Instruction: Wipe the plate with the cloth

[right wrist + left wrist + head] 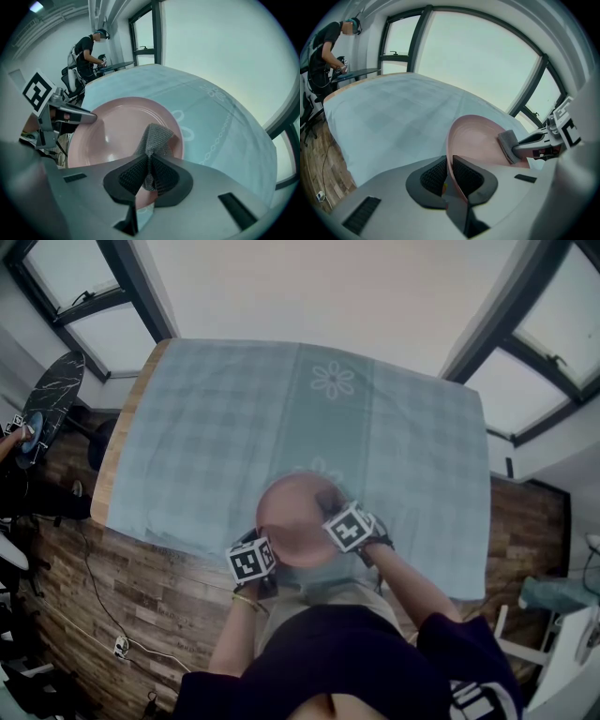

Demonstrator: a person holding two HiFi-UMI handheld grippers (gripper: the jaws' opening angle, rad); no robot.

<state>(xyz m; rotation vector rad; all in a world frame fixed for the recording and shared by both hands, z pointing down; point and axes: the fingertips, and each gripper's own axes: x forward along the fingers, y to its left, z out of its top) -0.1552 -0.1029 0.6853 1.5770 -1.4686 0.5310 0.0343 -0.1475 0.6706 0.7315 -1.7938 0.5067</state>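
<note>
Left gripper [449,174] is clamped on the near rim of the pink plate [480,136]. The plate is tilted and held above the table's near edge. Right gripper [149,171] is pinched shut on the grey cloth [154,136], which lies against the plate's face. Open tablecloth [216,427] stretches beyond the plate to the far and side edges.

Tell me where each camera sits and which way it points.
Head view: on the person's head, looking steeply down at the pink plate and tablecloth; forearms, left tongs and right tongs show.
Left gripper view: on the left tongs, looking along jaws shut on the plate's rim; right tongs show at right.
Right gripper view: on the right tongs, looking along jaws shut on the grey cloth; left tongs show at left.
Shared: both gripper views show plate and cloth.
</note>
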